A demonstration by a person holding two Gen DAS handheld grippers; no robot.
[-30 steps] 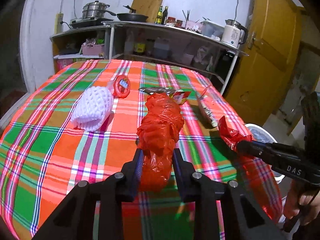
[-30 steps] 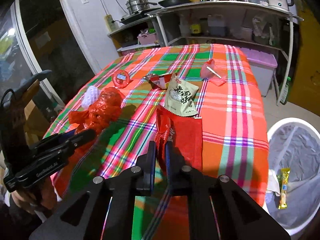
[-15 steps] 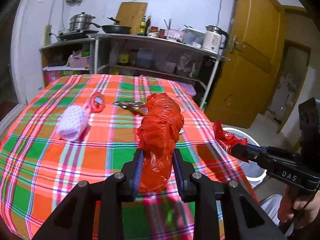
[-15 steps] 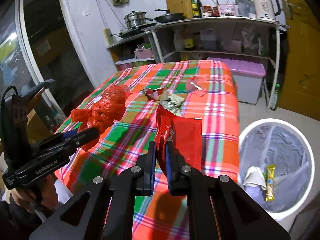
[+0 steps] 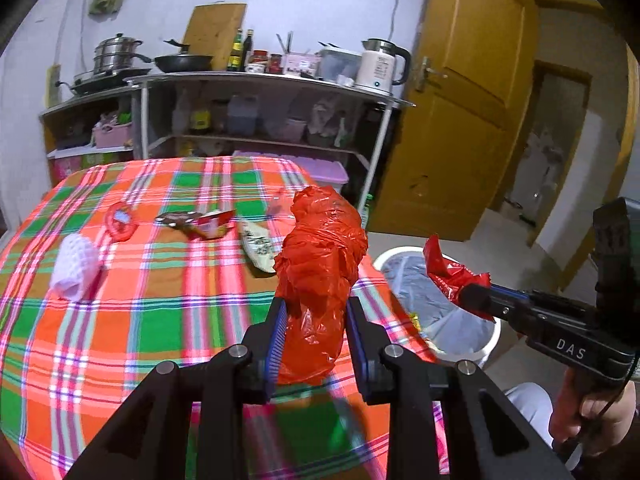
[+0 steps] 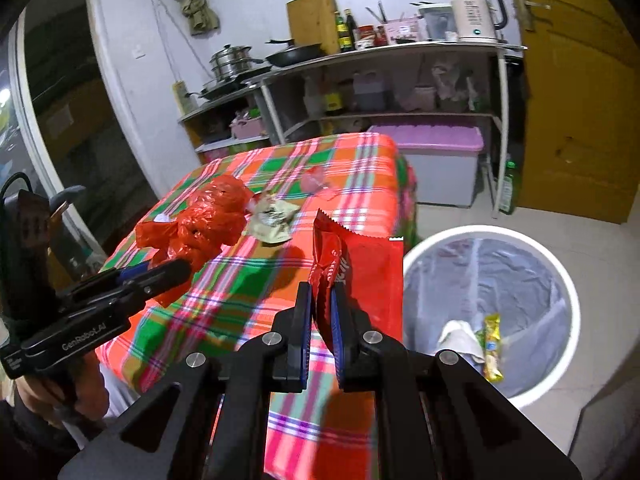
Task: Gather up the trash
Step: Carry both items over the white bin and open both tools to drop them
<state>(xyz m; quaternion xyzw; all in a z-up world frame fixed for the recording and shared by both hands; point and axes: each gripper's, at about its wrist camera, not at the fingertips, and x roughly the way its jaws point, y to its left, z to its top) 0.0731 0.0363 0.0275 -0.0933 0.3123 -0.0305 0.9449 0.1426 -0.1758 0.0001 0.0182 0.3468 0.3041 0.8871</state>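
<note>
My left gripper [image 5: 314,308] is shut on a crumpled red plastic bag [image 5: 320,264], held above the table's right edge; the bag also shows in the right wrist view [image 6: 200,220]. My right gripper [image 6: 321,300] is shut on a red snack wrapper [image 6: 360,276], held over the table edge beside the white trash bin [image 6: 568,292]. That wrapper shows in the left wrist view [image 5: 448,272] above the bin [image 5: 490,330]. The bin is lined and holds a yellow wrapper [image 6: 491,346] and a white tissue [image 6: 456,336].
On the plaid table [image 5: 120,320] lie a white foam net [image 5: 76,268], a red round lid [image 5: 120,222], a small snack box [image 5: 204,224] and a beige packet [image 5: 258,248]. A shelf unit [image 5: 260,120] and a yellow door [image 5: 452,120] stand behind.
Both grippers have lifted their trash off the table and swung right toward the bin, which has come closer in both views.
</note>
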